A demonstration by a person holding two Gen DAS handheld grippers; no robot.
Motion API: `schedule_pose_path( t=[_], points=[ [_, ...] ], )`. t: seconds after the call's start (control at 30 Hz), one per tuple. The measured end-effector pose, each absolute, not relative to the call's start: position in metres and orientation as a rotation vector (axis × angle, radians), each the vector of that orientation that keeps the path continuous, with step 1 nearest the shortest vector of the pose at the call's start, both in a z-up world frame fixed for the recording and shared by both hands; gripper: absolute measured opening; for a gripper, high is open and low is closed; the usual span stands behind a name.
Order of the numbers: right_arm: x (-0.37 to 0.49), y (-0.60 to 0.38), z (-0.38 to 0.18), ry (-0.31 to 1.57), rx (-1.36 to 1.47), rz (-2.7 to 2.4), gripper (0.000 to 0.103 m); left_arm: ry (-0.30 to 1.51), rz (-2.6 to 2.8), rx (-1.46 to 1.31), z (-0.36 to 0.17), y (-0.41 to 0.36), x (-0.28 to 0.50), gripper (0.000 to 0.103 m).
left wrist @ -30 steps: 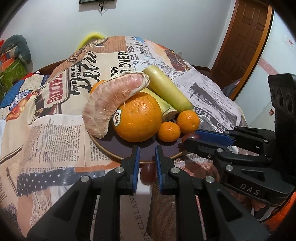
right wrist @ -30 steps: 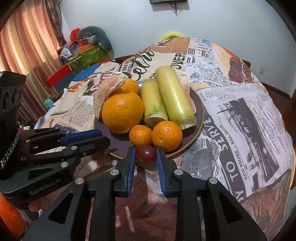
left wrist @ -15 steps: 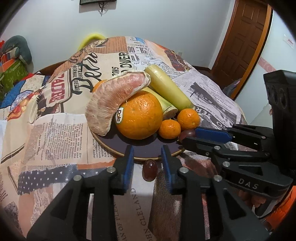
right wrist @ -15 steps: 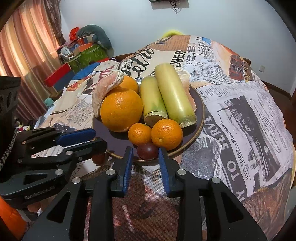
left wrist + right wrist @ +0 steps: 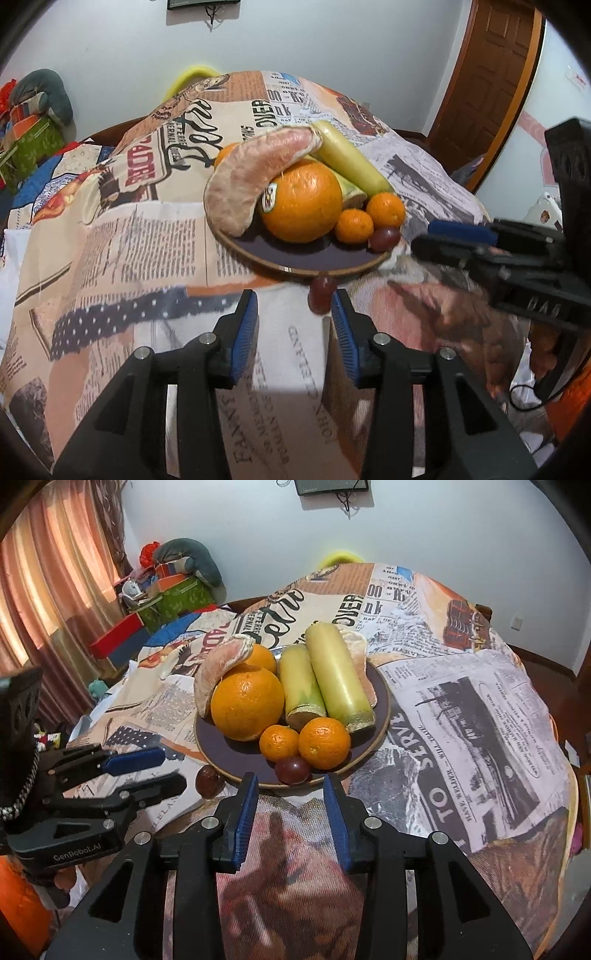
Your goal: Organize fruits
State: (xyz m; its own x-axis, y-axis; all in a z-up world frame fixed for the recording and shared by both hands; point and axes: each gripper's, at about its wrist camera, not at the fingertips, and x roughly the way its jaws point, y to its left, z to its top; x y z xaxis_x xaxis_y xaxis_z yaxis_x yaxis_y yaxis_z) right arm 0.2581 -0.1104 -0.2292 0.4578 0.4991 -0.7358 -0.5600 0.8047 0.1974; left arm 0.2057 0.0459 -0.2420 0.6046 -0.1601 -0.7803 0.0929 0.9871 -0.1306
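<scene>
Both tools stood released: the left gripper [image 5: 294, 314] had its jaws spread wide, with a dark red grape [image 5: 322, 294] lying on the newspaper-print tablecloth [image 5: 110, 251] just off the plate's [image 5: 295, 264] rim at 6 o'clock, close to the right-hand pad. The right gripper [image 5: 290, 795] was likewise spread, grasping nothing, with a second grape [image 5: 292, 770] resting inside the plate's rim at 6 o'clock. That grape touched the two small mandarins [image 5: 324, 743], with the big orange [image 5: 246, 707] at 9 o'clock of them and two sugarcane pieces [image 5: 338, 679] at 12 o'clock.
</scene>
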Motion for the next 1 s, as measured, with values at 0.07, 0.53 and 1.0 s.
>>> schedule_pose_path(
  t=[0.07,0.53,1.0],
  points=[
    [0.256,-0.113,-0.228,0.874,-0.074,0.652,0.034,0.922,-0.150,-0.075,-0.245,0.044,0.204,0.042],
    [0.256,-0.120,-0.227,0.867,-0.057,0.649,0.034,0.941,-0.166,-0.099,-0.264,0.029,0.223,0.015],
    [0.256,-0.125,-0.219,0.826,-0.044,0.645,0.034,0.895,-0.180,-0.097,-0.244,0.019,0.239,0.013]
  ],
)
